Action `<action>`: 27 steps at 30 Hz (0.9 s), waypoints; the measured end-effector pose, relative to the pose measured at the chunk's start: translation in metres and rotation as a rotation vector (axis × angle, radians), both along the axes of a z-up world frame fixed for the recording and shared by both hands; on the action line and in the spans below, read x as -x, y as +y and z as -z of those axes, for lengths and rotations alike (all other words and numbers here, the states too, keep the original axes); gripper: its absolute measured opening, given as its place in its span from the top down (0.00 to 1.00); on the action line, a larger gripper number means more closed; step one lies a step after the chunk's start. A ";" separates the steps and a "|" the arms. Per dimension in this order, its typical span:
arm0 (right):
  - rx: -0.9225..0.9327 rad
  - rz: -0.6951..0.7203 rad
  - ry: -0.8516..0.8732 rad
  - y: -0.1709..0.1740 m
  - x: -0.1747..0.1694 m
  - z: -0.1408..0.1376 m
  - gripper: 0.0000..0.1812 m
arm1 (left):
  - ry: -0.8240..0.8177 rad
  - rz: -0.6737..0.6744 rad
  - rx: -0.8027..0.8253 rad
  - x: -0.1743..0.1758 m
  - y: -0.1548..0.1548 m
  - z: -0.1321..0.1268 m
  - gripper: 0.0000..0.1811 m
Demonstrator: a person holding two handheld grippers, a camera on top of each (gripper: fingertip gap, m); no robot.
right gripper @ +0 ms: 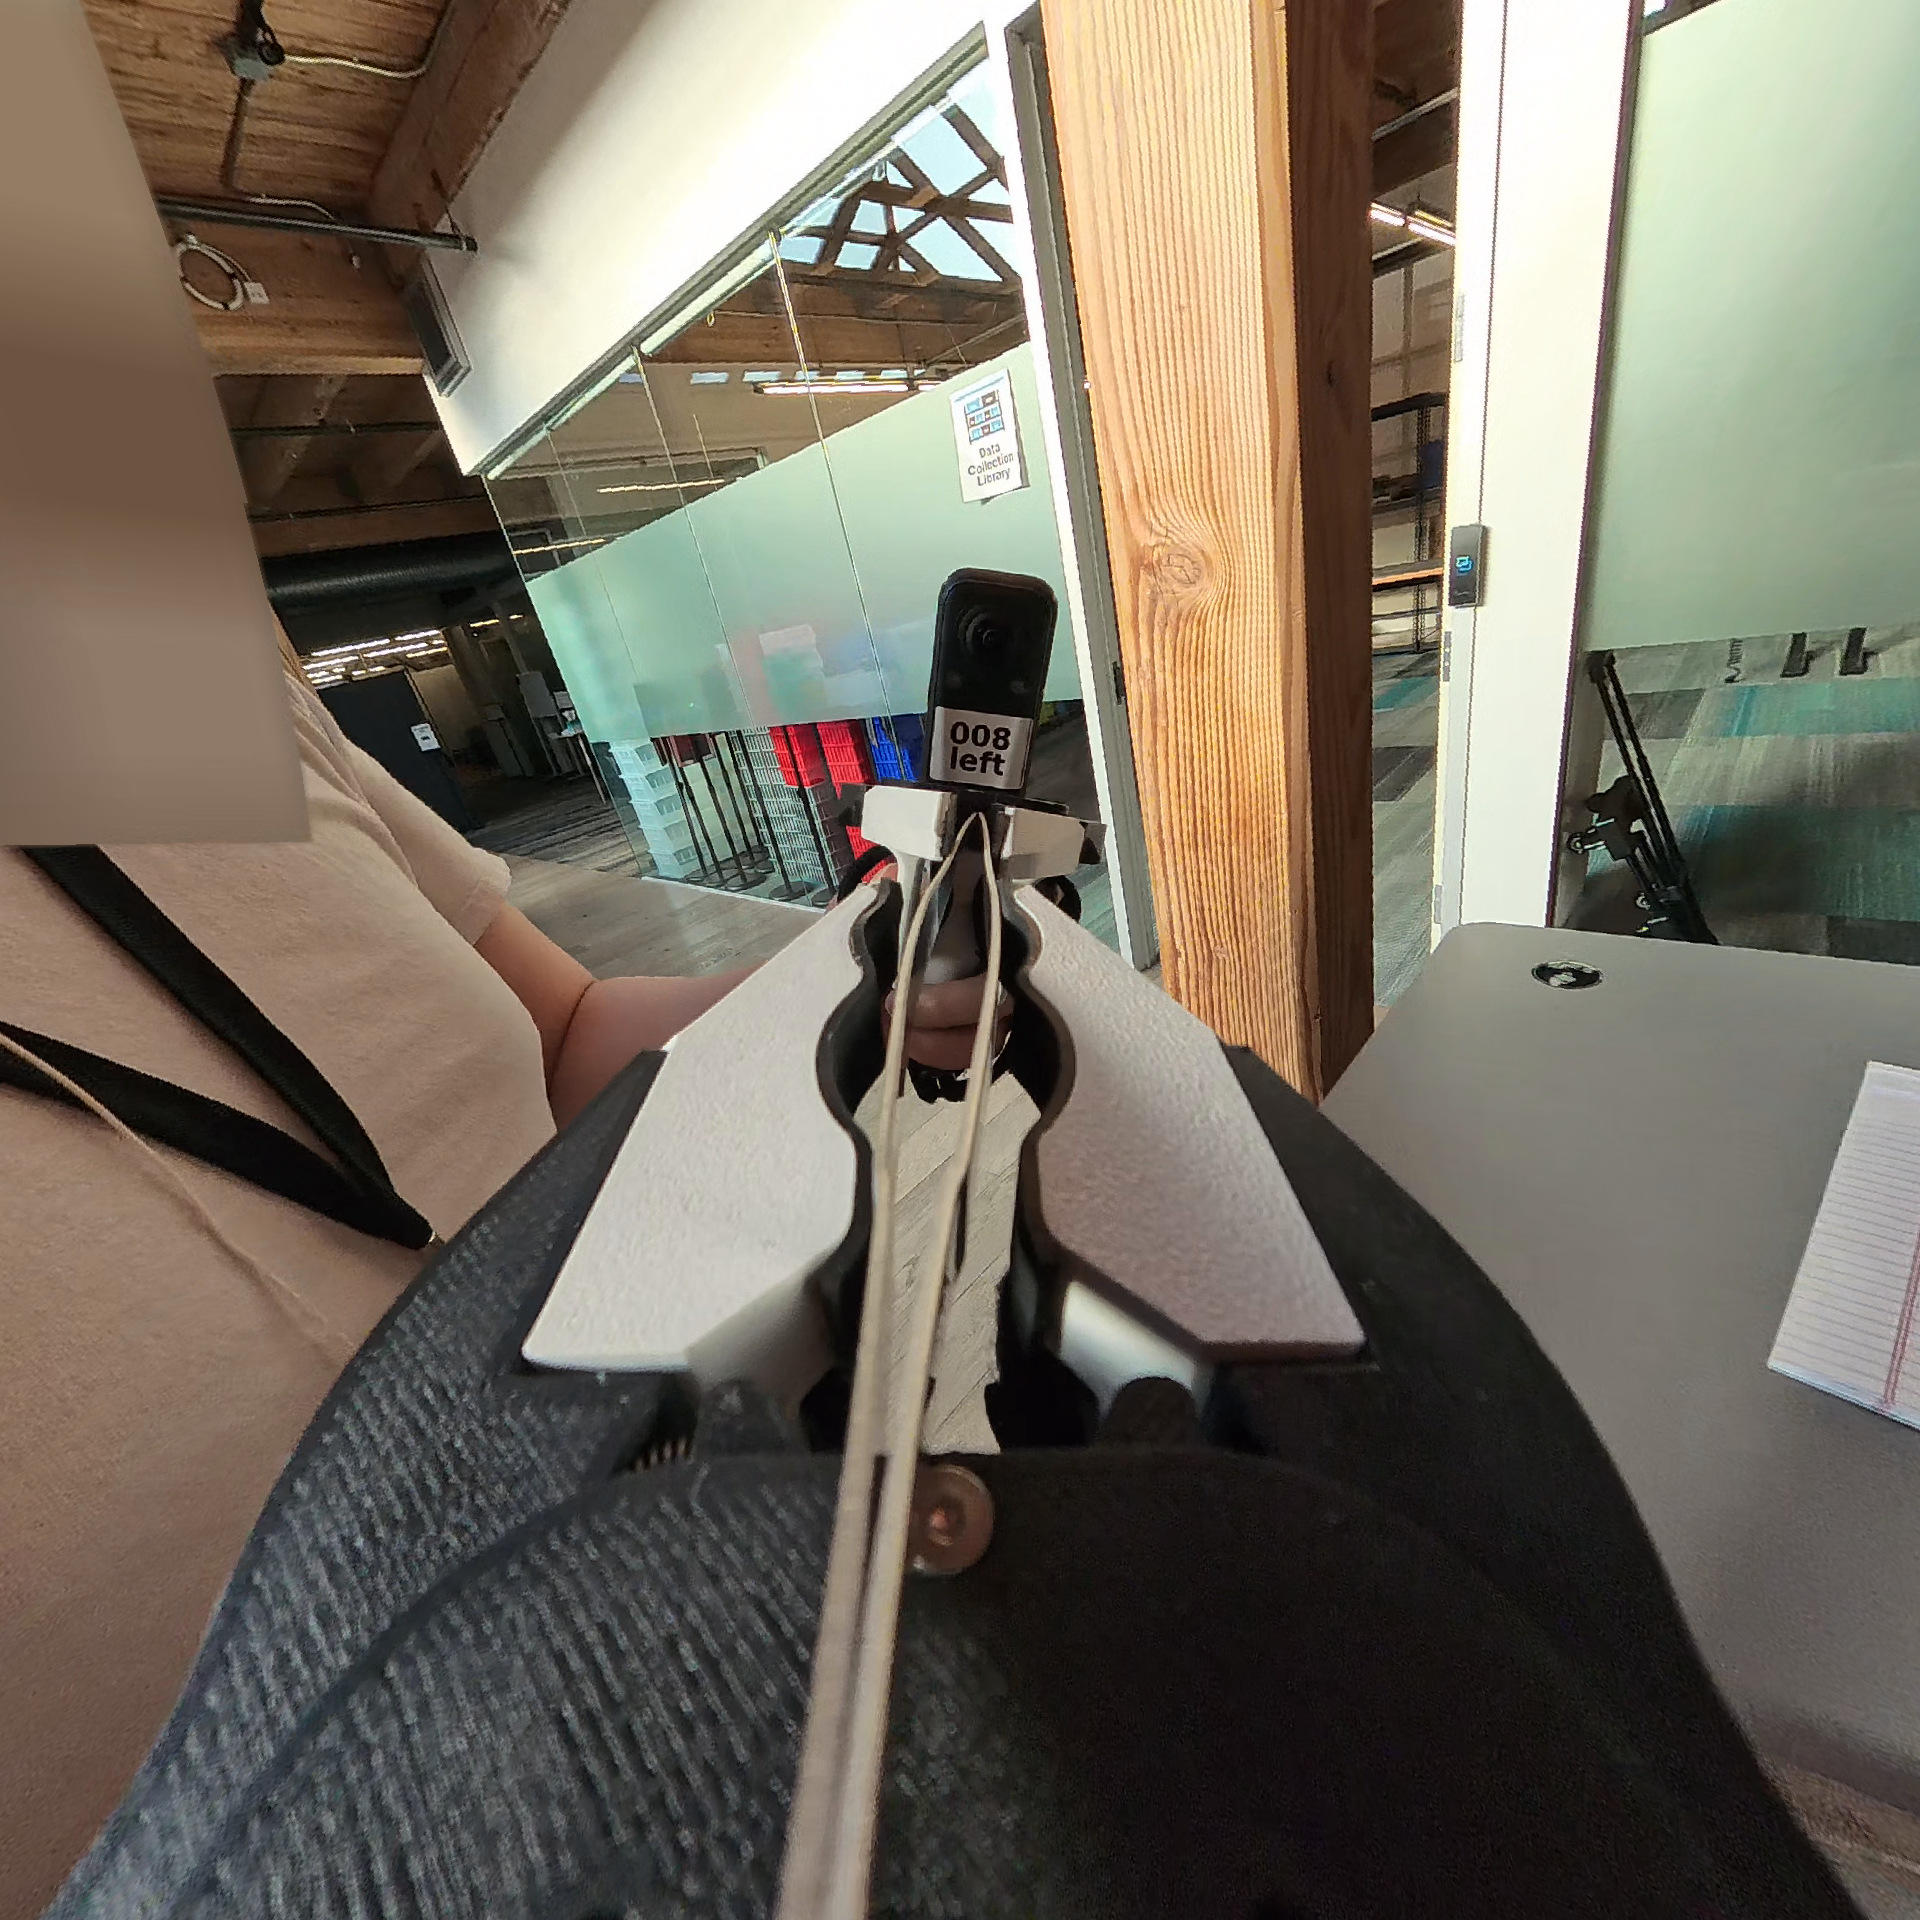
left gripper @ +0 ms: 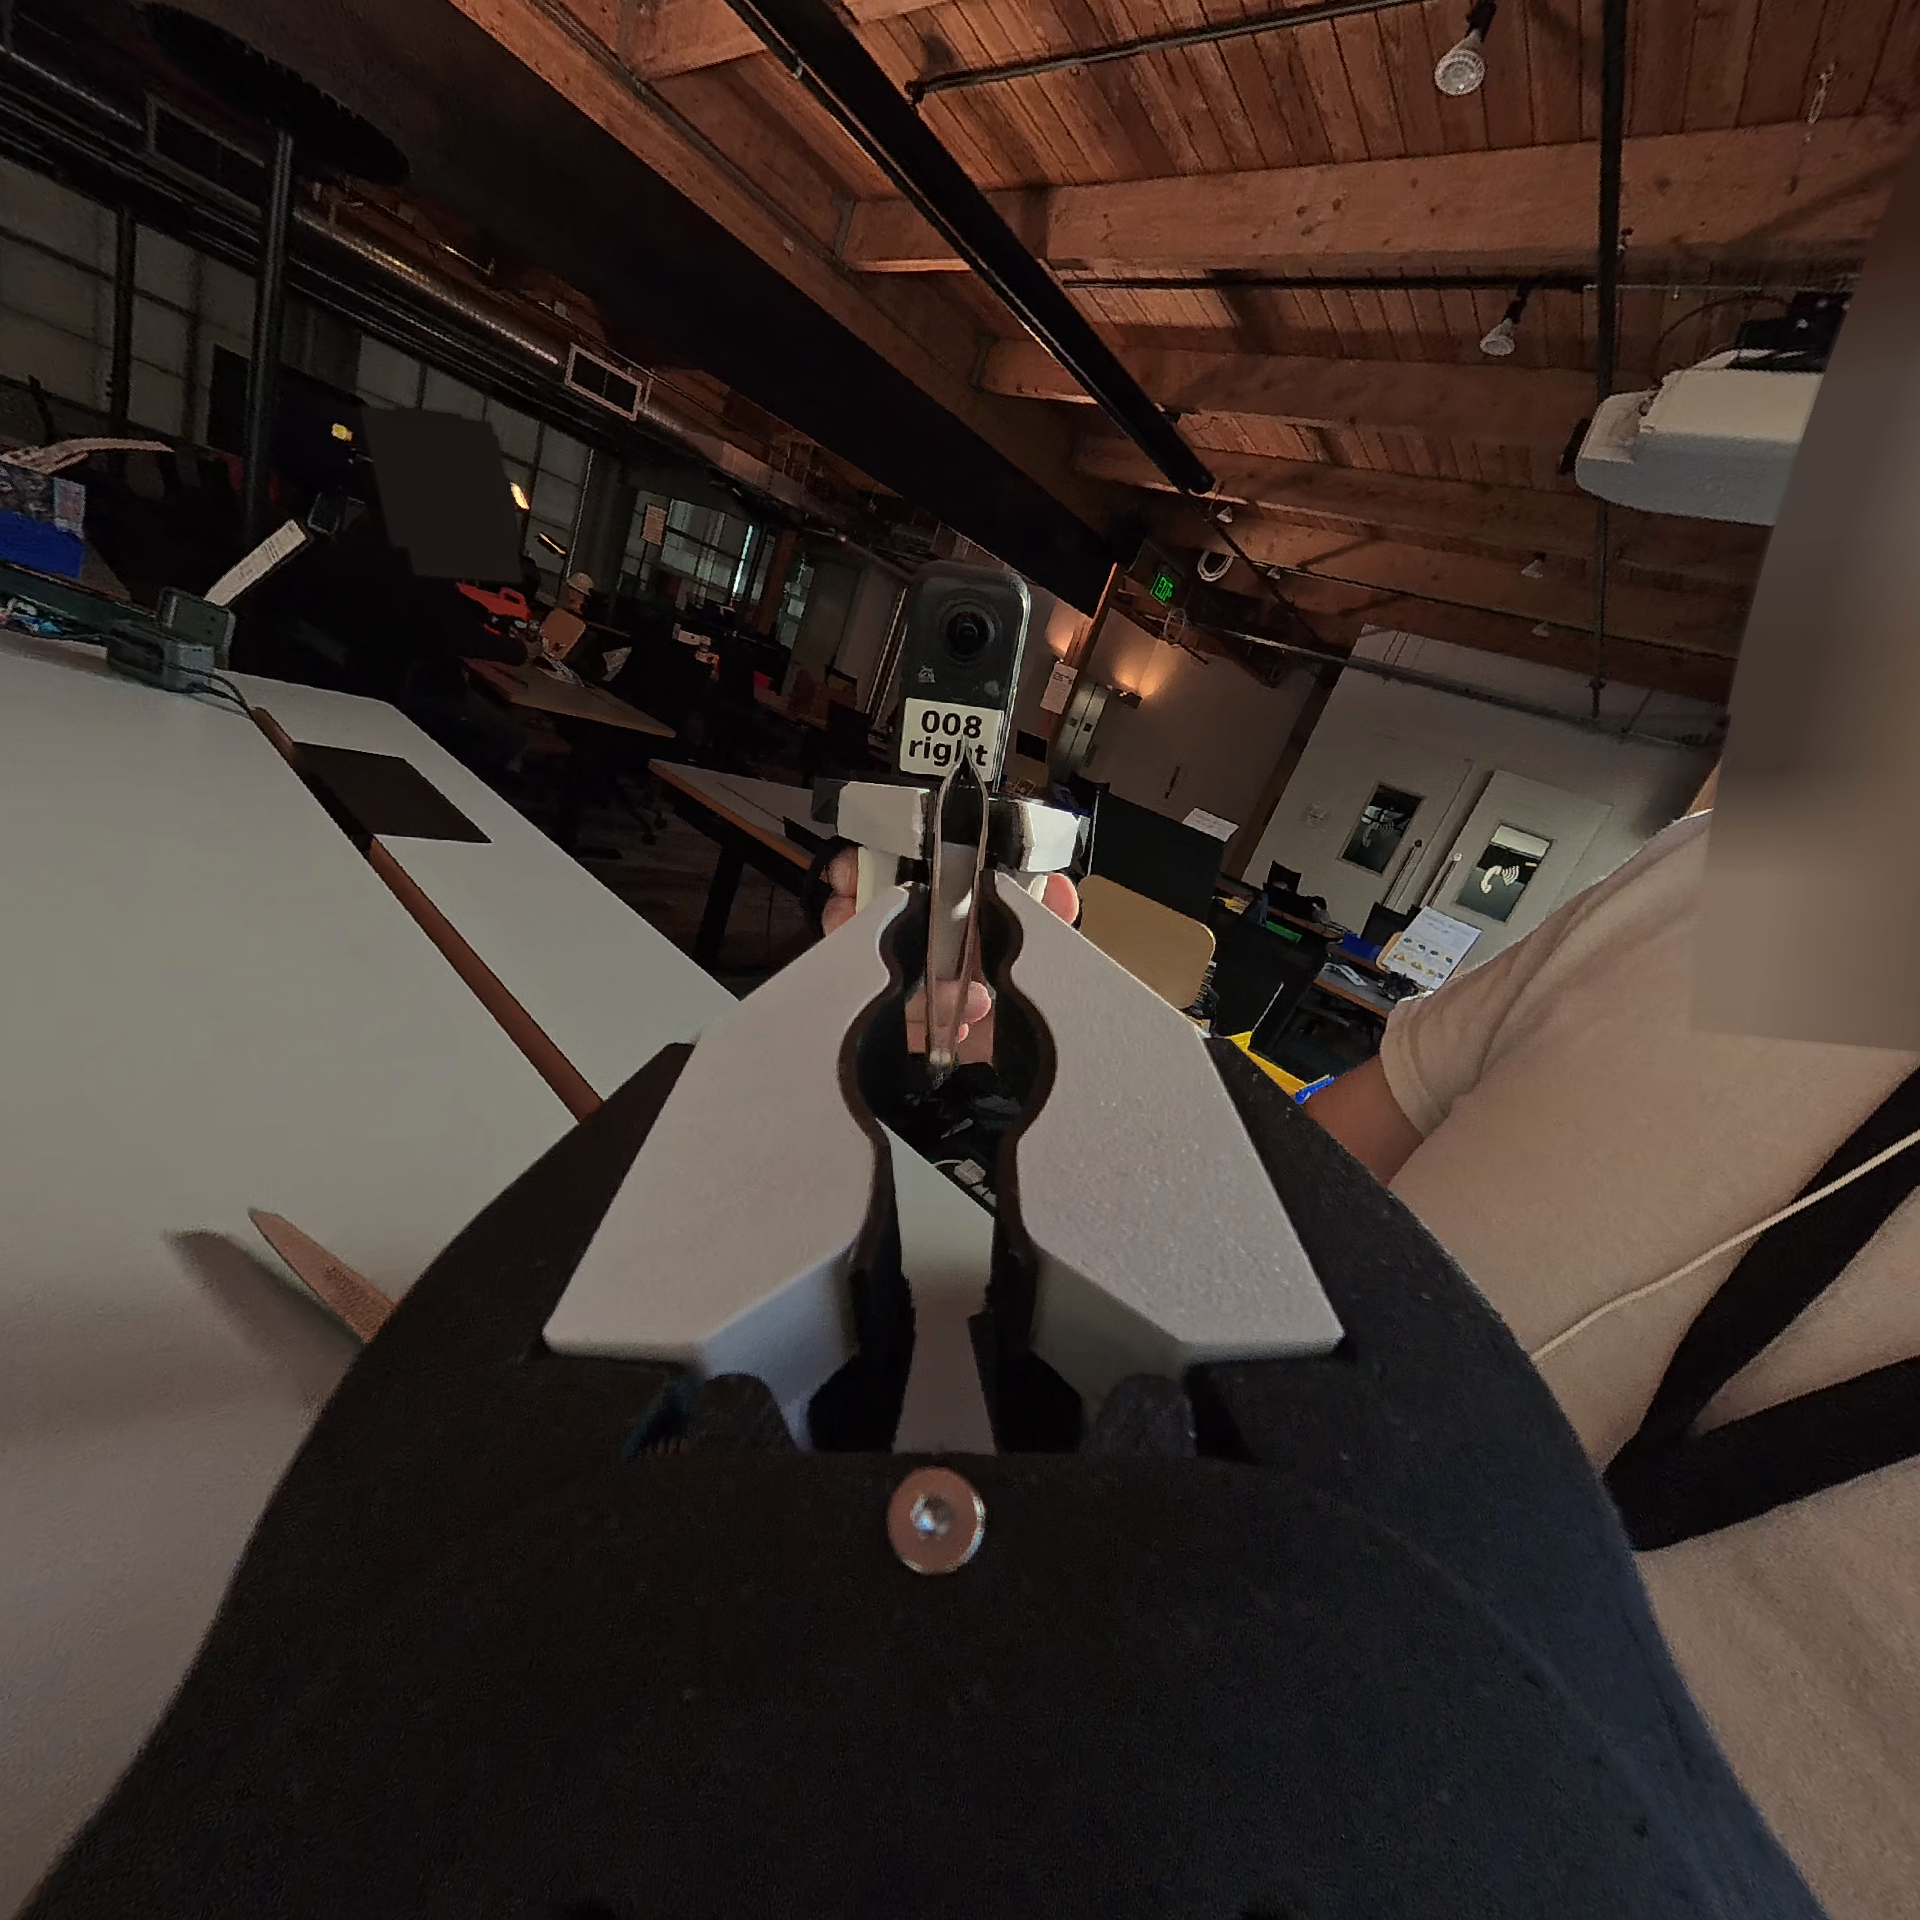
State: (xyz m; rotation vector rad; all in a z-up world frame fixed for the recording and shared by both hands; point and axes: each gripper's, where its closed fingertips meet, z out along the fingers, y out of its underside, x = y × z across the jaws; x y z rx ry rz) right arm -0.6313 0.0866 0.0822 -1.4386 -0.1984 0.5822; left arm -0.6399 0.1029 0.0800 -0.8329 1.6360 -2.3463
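Observation:
A pair of thin metal tweezers (left gripper: 932, 920) hangs in the air between my two grippers, which face each other. My left gripper (left gripper: 951, 904) is shut on the tip end, where the two arms meet; it also shows in the right wrist view (right gripper: 982, 826). My right gripper (right gripper: 954, 904) is shut on the spread arms of the tweezers (right gripper: 903, 977), whose joined end runs back over its body toward the camera. The right gripper also shows in the left wrist view (left gripper: 956, 831), with its pads against both arms. A hand is behind each gripper.
A white table (left gripper: 208, 883) with a small grey device (left gripper: 171, 639) lies to the left. A grey table (right gripper: 1558, 1195) with a lined notepad (right gripper: 1860, 1247) is at the right, beside a wooden post (right gripper: 1216, 520). A person in a beige shirt (right gripper: 208, 1039) stands close.

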 end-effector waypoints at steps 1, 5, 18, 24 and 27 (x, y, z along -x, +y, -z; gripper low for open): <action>0.007 0.003 0.000 -0.002 -0.004 0.001 0.91 | 0.009 0.005 -0.005 -0.004 -0.002 0.001 0.96; 0.044 0.043 -0.037 -0.008 -0.022 0.018 0.93 | 0.037 -0.012 -0.061 -0.021 -0.009 0.019 0.96; 0.203 0.534 -0.240 -0.040 -0.117 0.083 0.93 | 0.296 -0.375 -0.345 -0.091 0.141 0.142 0.70; 0.215 0.695 -0.256 -0.010 -0.135 0.088 0.89 | 0.380 -0.455 -0.525 -0.163 0.237 0.176 0.69; 0.252 0.762 -0.255 0.013 -0.140 0.092 0.94 | 0.417 -0.411 -0.585 -0.211 0.270 0.183 0.70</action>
